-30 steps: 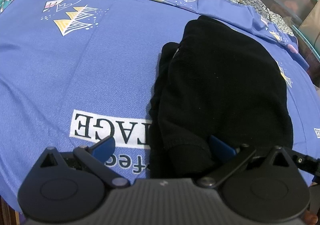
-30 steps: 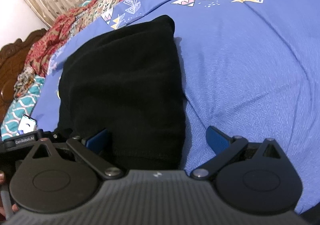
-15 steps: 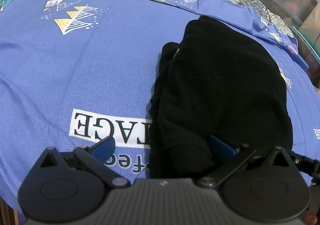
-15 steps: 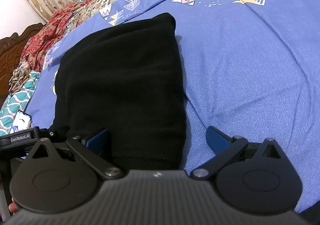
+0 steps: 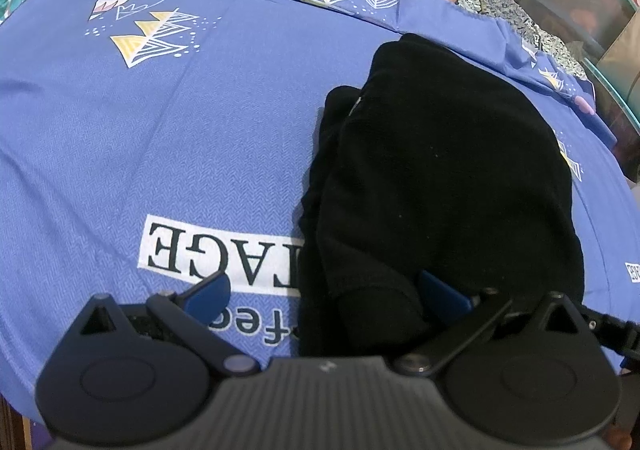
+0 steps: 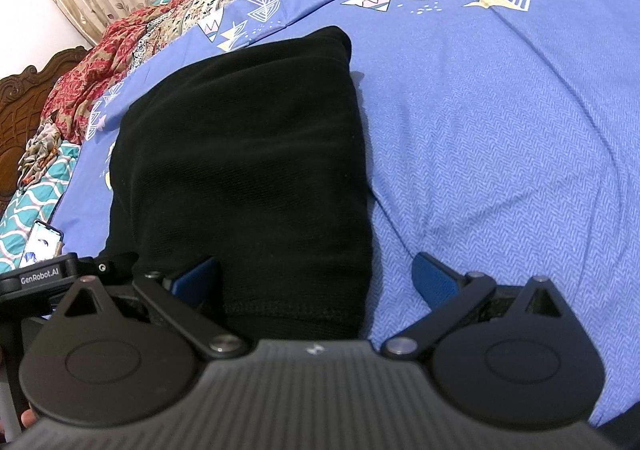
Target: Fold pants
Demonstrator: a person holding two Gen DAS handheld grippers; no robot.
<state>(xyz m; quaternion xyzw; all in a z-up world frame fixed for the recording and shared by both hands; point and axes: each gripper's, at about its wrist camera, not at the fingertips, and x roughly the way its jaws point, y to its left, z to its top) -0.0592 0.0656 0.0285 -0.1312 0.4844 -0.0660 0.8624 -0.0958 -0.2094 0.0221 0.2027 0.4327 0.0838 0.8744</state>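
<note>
On a bed spread with a blue printed sheet [image 5: 200,153], black pants [image 5: 440,177] lie folded into a compact bundle near the close edge, with both tools poised at their near end. The left hand-held gripper [image 5: 324,296] stands released, its jaws wide apart, one blue pad over the sheet's lettering and the other against the bundle's near left corner. The right hand-held gripper [image 6: 316,282] is likewise released, jaws spread across the near right corner of the pants [image 6: 248,169], one pad on the cloth and the other over bare sheet.

The risk from here lies in the layers: along the left side an under-layer juts out past the top one, so a pinch that catches only the upper fold could peel the bundle open, and a shallow bite at either corner may slip off the thick, soft fabric or drag the sheet with it. Uneven lifts would skew the fold.

Against the frames of a second ago, the left view is all but unchanged, while the right view has shifted slightly, taking in more of the bed's left side; jaws and bundle look the same.
</note>
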